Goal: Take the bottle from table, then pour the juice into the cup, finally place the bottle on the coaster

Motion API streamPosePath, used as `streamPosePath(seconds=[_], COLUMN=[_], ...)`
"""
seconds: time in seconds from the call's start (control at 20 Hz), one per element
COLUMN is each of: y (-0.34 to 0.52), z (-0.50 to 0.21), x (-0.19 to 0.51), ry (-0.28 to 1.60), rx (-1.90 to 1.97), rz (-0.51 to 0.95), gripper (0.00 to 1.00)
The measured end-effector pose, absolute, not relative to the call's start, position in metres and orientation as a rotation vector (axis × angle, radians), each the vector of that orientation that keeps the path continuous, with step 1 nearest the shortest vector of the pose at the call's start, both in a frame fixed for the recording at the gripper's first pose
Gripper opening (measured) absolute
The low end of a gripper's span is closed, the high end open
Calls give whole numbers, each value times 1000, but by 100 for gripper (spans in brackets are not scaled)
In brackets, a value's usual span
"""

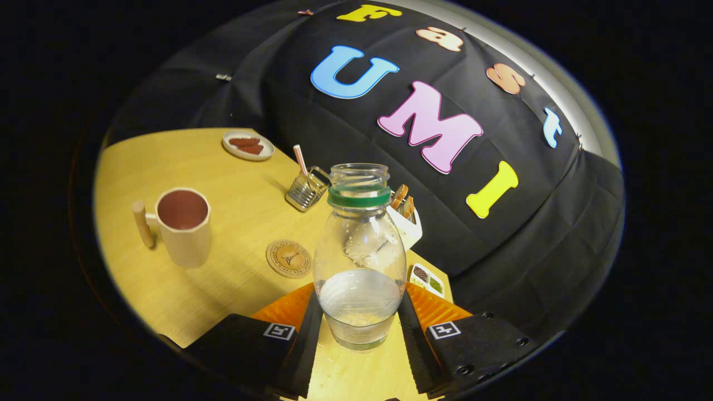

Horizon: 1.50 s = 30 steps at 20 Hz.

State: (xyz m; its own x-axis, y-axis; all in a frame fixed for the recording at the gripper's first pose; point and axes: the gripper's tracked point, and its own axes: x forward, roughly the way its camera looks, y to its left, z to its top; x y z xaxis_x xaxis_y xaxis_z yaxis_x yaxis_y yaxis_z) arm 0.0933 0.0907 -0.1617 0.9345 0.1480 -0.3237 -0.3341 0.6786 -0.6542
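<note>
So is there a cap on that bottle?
No, the bottle, held between the gripper fingers, has an open mouth above its green neck ring, with no cap on it.

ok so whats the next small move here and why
Probably lift the bottle and carry it toward the cup. The hand-held gripper has both fingers against the bottle's lower sides, its mouth is uncapped, and the cup stands upright beyond the coaster, so the grasp looks ready.

A wooden table [234,195] carries a cup [184,225], coaster [288,258], wire basket [306,190] and small plate [248,146].
</note>
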Motion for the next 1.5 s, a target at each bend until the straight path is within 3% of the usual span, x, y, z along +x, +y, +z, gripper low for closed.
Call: streamPosePath(seconds=[0.6, 1.0, 1.5], y=[132, 162, 178], z=[-167, -184, -186], x=[97, 104, 114], ry=[173, 65, -38], rx=[-1135, -1362, -1524], rz=[292, 433, 466], gripper=[71, 72, 71])
